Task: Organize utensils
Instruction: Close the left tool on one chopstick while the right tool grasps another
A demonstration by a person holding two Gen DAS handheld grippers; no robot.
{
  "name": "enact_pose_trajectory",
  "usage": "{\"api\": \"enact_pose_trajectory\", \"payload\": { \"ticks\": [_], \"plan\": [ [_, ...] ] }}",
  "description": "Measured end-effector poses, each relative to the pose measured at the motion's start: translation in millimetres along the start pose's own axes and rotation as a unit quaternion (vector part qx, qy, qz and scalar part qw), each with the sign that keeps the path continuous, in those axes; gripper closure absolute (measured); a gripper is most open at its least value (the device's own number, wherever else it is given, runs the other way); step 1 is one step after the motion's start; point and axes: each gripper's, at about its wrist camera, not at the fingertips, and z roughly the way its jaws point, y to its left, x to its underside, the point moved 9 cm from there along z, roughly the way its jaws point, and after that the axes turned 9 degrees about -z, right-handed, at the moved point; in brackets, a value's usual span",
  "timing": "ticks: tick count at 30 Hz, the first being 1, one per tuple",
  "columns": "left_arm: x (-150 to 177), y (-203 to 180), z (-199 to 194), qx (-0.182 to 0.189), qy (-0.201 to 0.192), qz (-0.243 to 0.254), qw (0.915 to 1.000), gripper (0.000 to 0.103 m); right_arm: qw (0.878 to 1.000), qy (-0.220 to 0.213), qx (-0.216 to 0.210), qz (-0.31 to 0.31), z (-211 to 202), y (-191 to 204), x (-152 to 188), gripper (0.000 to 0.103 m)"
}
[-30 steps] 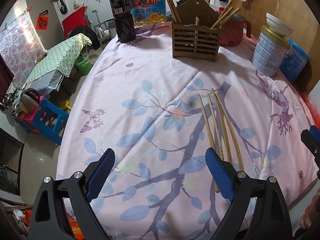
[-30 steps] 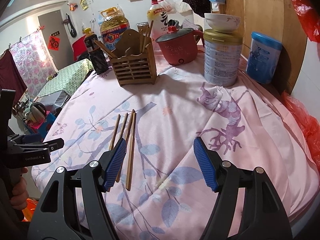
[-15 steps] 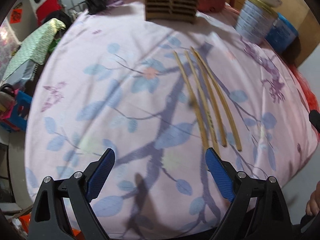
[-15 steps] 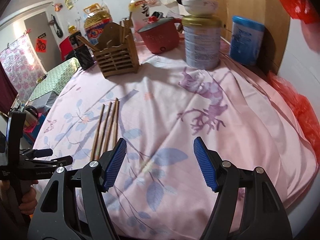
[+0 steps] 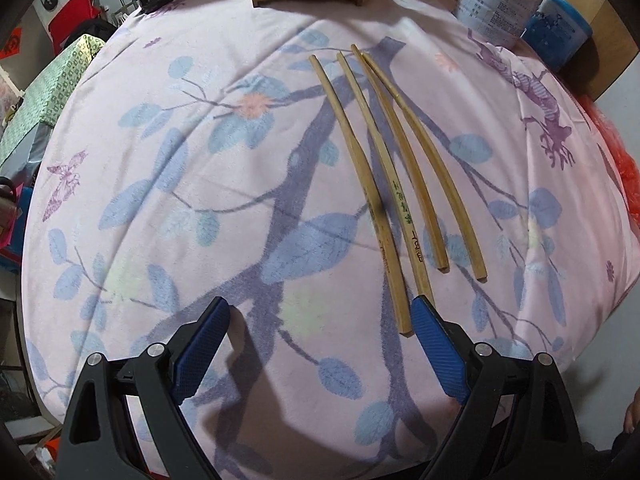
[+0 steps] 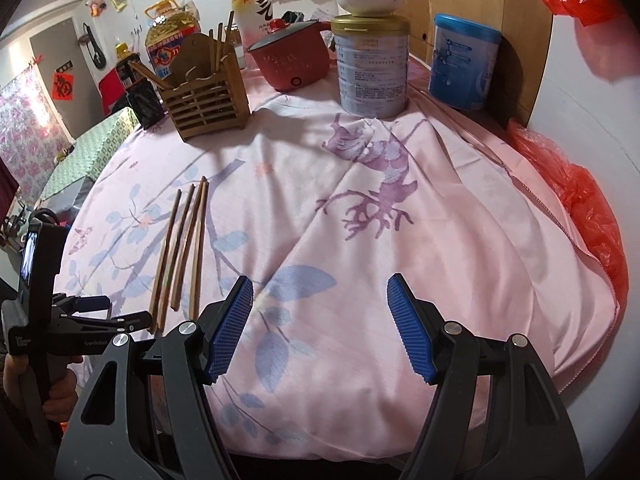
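You see four long pale bamboo chopsticks [image 5: 384, 168] lying flat, nearly parallel, on the desk; the slatted wooden utensil holder [image 6: 208, 100] stands upright beyond them.

Soft indoor light from overhead, pink tablecloth [image 5: 168, 128] evenly lit, dark gripper-shaped shadow falling across its near edge, strong fisheye bending at the borders, black vignette in the corners, slight softness in the left wrist view, right wrist view crisp

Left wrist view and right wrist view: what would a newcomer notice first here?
Four long wooden chopsticks lie side by side on the pink floral tablecloth, just ahead of the open left gripper. At the table's far edge stand a slatted wooden utensil holder with chopsticks inside, and a red electric pot.
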Motion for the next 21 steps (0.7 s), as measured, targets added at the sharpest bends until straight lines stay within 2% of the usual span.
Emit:
{"api": "enact_pose_trajectory", "payload": {
  "ticks": [3,5,6,7,9,13,16,18,21],
  "plan": [
    [-4.9,0.7,2.9,-0.017,-0.011,0.006,0.9998,0.013,1.000,0.000,0.005,-0.002,-2.0,-2.3,0.6,0.035],
    [-19.4,15.4,1.0,-0.068,-0.052,0.007,0.9963,0.011,1.000,-0.003,0.006,0.000,-3.4,-3.8,-0.4,0.035],
    [-28.8,34.5,-1.6,-0.104,-0.071,-0.008,0.9919,0.012,1.000,-0.005,0.006,0.001,-3.7,-3.9,-0.8,0.035],
    [-33.4,48.5,-2.7,-0.114,-0.070,-0.025,0.9907,0.014,1.000,-0.006,0.004,0.002,-3.4,-3.4,-1.6,0.035],
    [-40.2,78.6,-8.2,-0.107,-0.064,-0.062,0.9902,0.019,1.000,-0.006,-0.002,0.001,-1.2,0.0,-3.4,0.035],
    [-42.2,106.0,-26.2,-0.104,-0.081,-0.075,0.9885,0.019,1.000,-0.006,-0.019,-0.014,4.1,16.4,-6.9,0.035],
    [-32.9,102.7,-28.8,-0.073,-0.080,-0.080,0.9909,0.021,0.999,-0.008,-0.029,-0.030,5.2,31.1,-9.5,0.035],
    [-26.4,92.2,-26.6,-0.056,-0.080,-0.072,0.9926,0.026,0.999,-0.010,-0.031,-0.037,4.9,36.4,-10.6,0.035],
    [-19.1,77.5,-21.0,-0.047,-0.077,-0.053,0.9945,0.040,0.998,-0.011,-0.030,-0.046,3.2,41.6,-10.7,0.035]
  ]
}}
